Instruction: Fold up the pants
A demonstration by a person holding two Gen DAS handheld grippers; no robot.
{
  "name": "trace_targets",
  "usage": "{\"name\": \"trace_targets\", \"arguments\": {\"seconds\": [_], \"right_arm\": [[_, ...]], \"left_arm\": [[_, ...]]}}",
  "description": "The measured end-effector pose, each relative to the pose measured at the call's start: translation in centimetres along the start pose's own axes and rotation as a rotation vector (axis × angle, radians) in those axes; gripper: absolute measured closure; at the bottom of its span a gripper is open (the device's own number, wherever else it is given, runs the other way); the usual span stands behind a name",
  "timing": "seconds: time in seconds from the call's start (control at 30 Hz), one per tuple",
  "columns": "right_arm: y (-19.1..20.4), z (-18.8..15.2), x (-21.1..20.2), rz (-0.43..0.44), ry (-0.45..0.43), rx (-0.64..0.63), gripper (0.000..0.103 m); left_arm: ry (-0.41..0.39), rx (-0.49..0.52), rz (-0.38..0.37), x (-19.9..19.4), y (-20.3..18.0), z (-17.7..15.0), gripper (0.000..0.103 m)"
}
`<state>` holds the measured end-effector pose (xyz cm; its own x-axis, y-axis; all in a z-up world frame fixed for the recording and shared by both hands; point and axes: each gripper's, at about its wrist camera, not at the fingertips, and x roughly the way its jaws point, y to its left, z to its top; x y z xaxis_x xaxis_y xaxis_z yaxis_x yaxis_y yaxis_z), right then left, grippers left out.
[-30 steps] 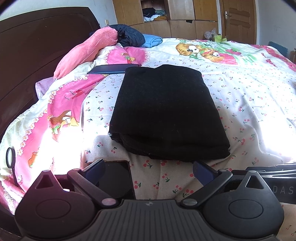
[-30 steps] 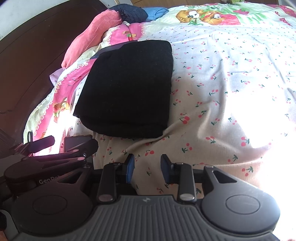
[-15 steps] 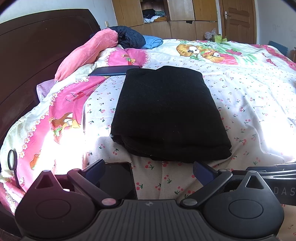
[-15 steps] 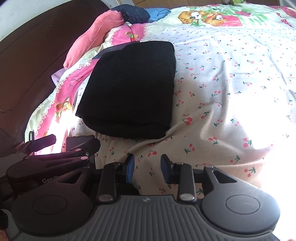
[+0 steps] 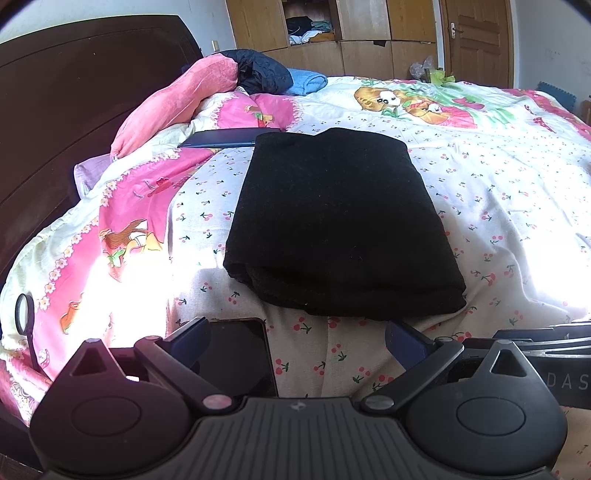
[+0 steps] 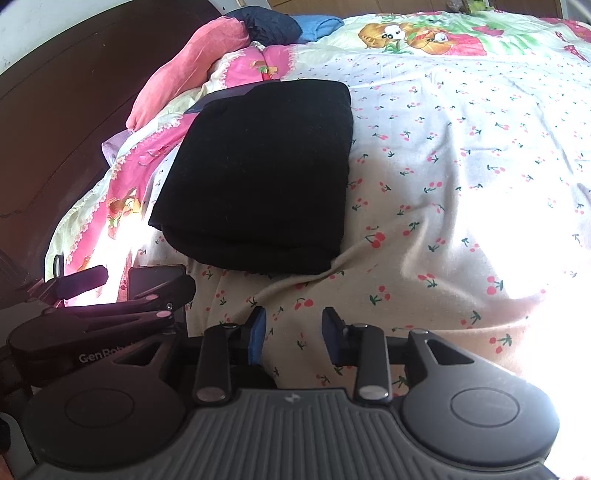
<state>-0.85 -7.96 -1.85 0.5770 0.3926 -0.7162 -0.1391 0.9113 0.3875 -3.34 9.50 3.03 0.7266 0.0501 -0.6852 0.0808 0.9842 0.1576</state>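
Observation:
The black pants (image 5: 332, 221) lie folded into a thick rectangle on the cherry-print bedsheet (image 5: 498, 192); they also show in the right wrist view (image 6: 262, 173). My left gripper (image 5: 295, 336) is open and empty, just short of the pants' near edge. My right gripper (image 6: 293, 328) is open with a narrower gap, empty, over the sheet below the pants' near right corner. The left gripper also shows in the right wrist view (image 6: 144, 280), at the left.
A dark phone (image 5: 236, 354) lies on the bed by my left fingers. A dark flat tablet-like object (image 5: 225, 138) sits behind the pants. Pink pillow (image 5: 173, 99), dark jacket (image 5: 258, 72) and headboard (image 5: 55, 129) are to the left. A wardrobe (image 5: 351, 29) stands behind.
Both grippers have drawn back slightly and tilted up; the pants appear a little farther away. The pants have not moved.

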Motion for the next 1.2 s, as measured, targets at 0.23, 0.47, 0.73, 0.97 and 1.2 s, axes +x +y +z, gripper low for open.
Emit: {"name": "trace_targets", "arguments": {"seconds": [0.23, 0.47, 0.73, 0.97, 1.2], "right_arm": [[-0.08, 0.00, 0.07, 0.001, 0.001, 0.000, 0.068], [-0.03, -0.06, 0.17, 0.004, 0.004, 0.001, 0.068], [0.02, -0.13, 0.25, 0.005, 0.006, -0.001, 0.068], [0.01, -0.11, 0.26, 0.007, 0.006, 0.000, 0.068], [0.20, -0.13, 0.27, 0.010, 0.007, -0.003, 0.067]], "left_arm": [[-0.005, 0.003, 0.004, -0.13, 0.00, -0.03, 0.000], [-0.006, 0.001, 0.004, -0.12, 0.14, -0.04, 0.000], [-0.010, 0.003, 0.011, -0.20, 0.24, -0.05, 0.000], [-0.015, 0.005, 0.016, -0.29, 0.20, -0.04, 0.000], [-0.019, 0.006, 0.019, -0.32, 0.25, -0.02, 0.000]]}}
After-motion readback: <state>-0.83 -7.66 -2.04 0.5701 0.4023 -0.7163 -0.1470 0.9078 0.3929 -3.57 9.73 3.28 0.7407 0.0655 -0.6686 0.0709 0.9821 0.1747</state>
